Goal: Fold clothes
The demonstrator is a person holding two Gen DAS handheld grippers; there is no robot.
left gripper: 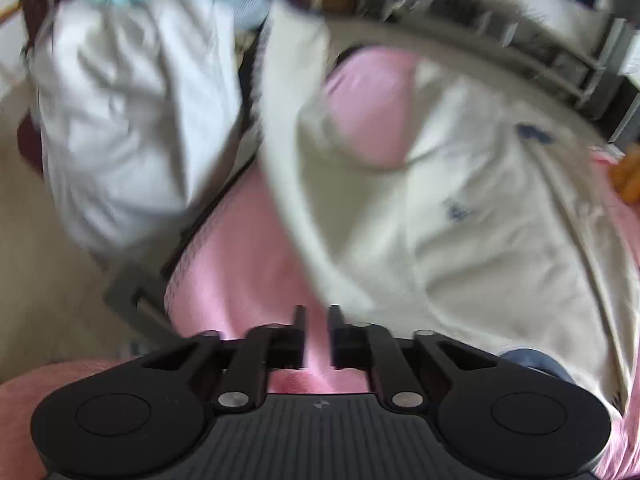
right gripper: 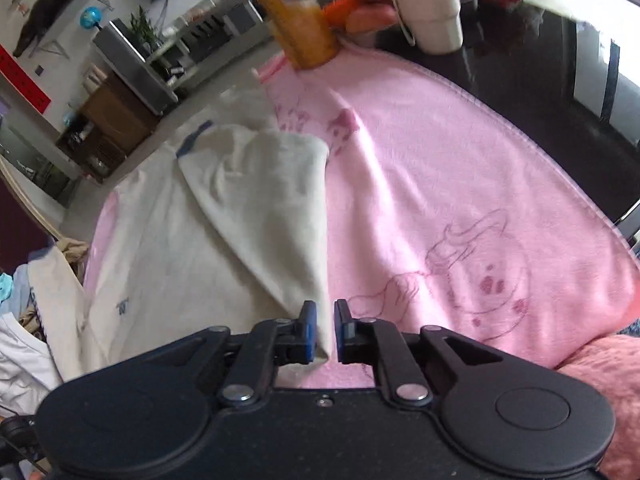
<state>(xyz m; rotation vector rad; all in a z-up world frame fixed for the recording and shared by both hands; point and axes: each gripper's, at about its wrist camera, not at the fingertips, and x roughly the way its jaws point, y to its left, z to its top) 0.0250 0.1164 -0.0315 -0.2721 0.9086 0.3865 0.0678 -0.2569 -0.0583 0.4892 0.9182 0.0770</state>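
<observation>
Left wrist view is smeared with blur: the left gripper [left gripper: 317, 336] hangs over the pink blanket [left gripper: 240, 264] that covers the desk, its jaws standing a little apart with only blanket showing between them, so they seem to grip nothing. The cream garment [left gripper: 480, 216] lies spread to the right on the blanket, one edge running down close beside the right-hand jaw; whether it touches is lost in the blur. A pale heap of other clothes [left gripper: 132, 120] sits off to the left past the desk edge, probably waiting or already set aside. Right wrist view is sharper: the right gripper [right gripper: 325, 332] has its jaws pinching a corner of the cream garment [right gripper: 256, 216], which rises from there as a lifted flap while the rest lies flat on the pink blanket [right gripper: 440, 200]. Holding by the corner likely lets the flap be carried across the body of the garment for a fold. A white cup [right gripper: 428, 4] stands well apart at the far end.
</observation>
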